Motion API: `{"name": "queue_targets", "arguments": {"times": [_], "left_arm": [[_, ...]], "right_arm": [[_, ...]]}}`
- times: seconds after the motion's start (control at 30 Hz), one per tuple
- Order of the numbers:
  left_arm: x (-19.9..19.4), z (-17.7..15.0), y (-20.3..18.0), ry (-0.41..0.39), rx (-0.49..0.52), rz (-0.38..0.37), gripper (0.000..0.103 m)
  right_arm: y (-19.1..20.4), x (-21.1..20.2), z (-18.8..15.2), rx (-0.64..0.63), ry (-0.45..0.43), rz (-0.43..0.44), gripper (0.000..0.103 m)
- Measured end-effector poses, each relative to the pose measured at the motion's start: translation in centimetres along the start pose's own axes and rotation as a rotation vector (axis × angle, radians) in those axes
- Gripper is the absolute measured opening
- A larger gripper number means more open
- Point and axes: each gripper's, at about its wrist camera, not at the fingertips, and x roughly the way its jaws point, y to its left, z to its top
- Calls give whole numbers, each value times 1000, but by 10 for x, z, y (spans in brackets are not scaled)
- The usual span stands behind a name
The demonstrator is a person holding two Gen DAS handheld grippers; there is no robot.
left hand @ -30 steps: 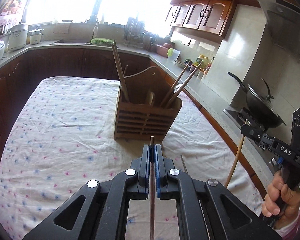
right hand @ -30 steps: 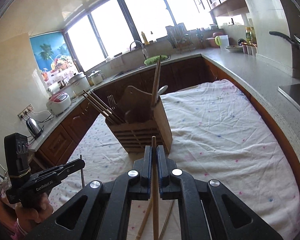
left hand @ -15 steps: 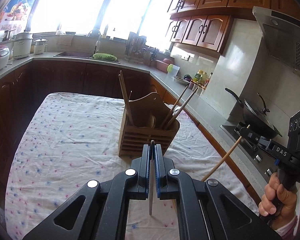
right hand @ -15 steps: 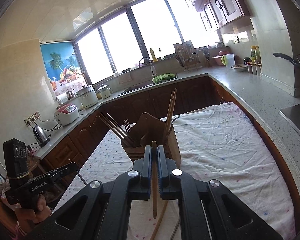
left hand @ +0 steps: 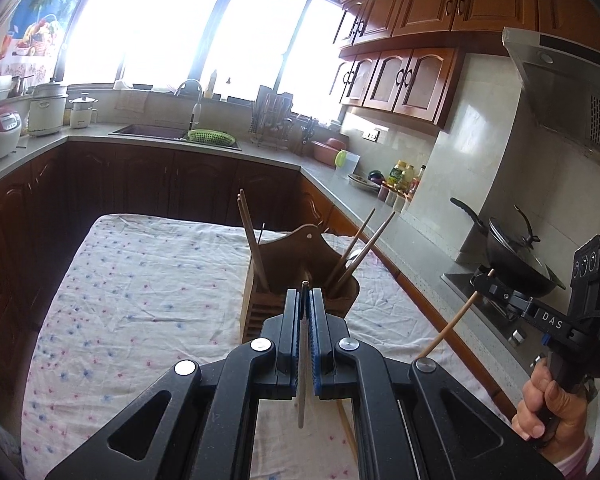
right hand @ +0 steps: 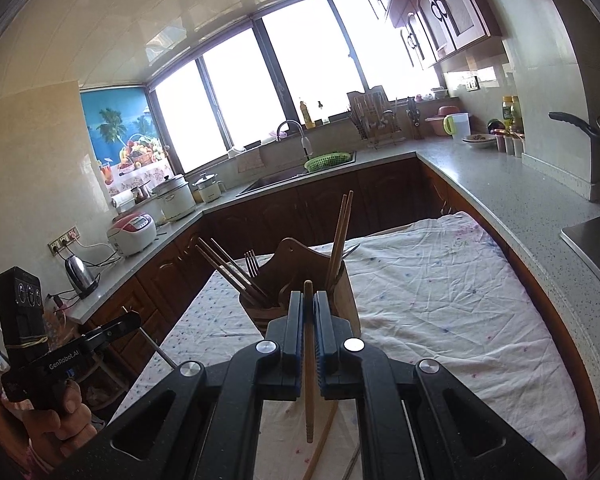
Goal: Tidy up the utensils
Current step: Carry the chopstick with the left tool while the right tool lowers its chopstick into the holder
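1. Blue-padded jaws of the left gripper (left hand: 305, 300) are clamped on a thin pale utensil handle (left hand: 301, 364), which runs down between the pads and hangs free below them, above the cloth.
2. Over on the other side, the right gripper (right hand: 308, 300) is pinched tight on a wooden chopstick (right hand: 308, 360), its top poking just above the jaws and its lower end dangling clear of the table.
3. From the left camera, the right hand (left hand: 548, 400) grips its tool's handle at the far right edge, the chopstick slanting down from that tool's jaws.
4. Just beyond both grippers stands the wooden utensil holder (right hand: 340, 296) on the floral tablecloth (left hand: 140, 300).
5. Inside it: a pair of chopsticks (right hand: 340, 236) upright on one side, more chopsticks (right hand: 228, 268) leaning out on the other, and a fork (right hand: 252, 262) showing its tines between them.
6. Two loose sticks (right hand: 320, 444) lie on the cloth under the right gripper.
7. Further out, the countertop (right hand: 520, 196) wraps round, with a wok (left hand: 516, 258) on the stove.
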Motion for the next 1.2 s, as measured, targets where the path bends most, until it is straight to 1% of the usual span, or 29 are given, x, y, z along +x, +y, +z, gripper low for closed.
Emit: {"name": "queue_targets", "arguments": {"times": [0.2,0.43,0.6,0.7,0.8,0.87,1.0,1.2], "left_arm": [[-4,25,-1,-77,26,6,3],[3,63,-9,-185,76,25,3],[30,80,-6,-225,67,47,3],[57,79,1,-228,41,64,3],[82,72,9,-217,4,76,3],[96,66,14,-204,-15,82,3],[120,47,17,-179,-27,95,3],[148,26,23,-111,-38,102,3]], "right_arm": [[3,6,22,-11,-45,-7,5],[7,21,66,-21,-143,-23,5],[6,42,95,-15,-189,-38,5],[2,58,103,-4,-199,-47,5],[-4,74,103,4,-193,-60,5],[-7,83,97,6,-182,-68,5],[-11,100,79,-1,-151,-70,5],[-18,119,49,1,-86,-68,5]]}}
